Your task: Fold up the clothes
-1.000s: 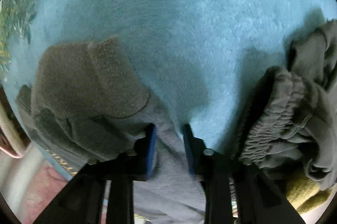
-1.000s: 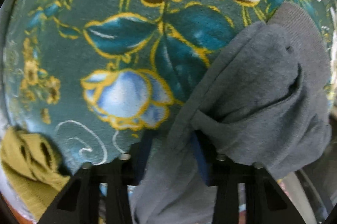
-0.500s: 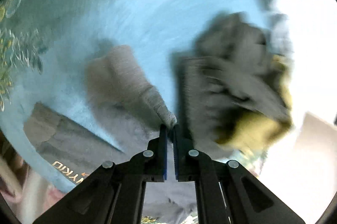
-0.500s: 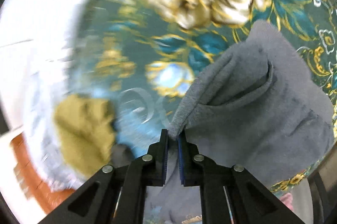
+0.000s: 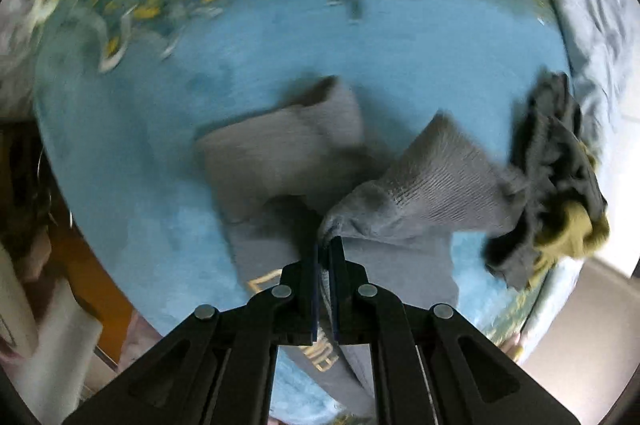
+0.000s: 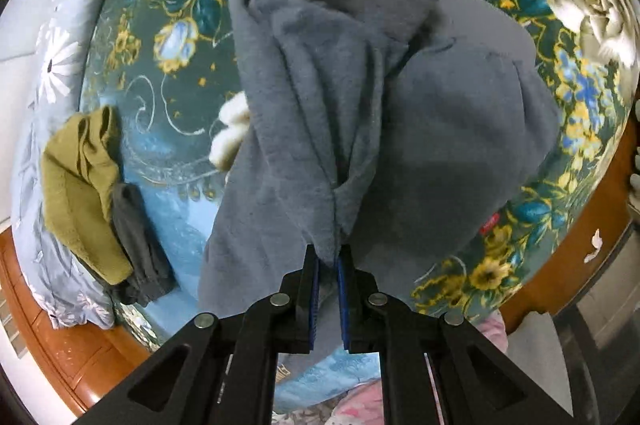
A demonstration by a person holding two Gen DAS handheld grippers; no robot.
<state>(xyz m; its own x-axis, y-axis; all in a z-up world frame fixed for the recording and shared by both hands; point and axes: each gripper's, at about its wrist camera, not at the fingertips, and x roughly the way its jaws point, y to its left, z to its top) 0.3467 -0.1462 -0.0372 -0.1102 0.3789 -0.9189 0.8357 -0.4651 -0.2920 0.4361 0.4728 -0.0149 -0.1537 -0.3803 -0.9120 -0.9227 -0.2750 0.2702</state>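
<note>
You've got both the left hand-held gripper (image 5: 325, 241) and the right hand-held gripper (image 6: 328, 261) pinched tight on the grey fleece sweatshirt (image 6: 360, 97) lifted over the teal floral bedspread (image 6: 160, 73), so I'd pull them evenly apart and lay it flat before creasing.

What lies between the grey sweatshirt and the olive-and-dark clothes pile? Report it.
In the right wrist view, only bare floral blanket lies between the grey sweatshirt and the clothes pile; nothing else sits there.
</note>
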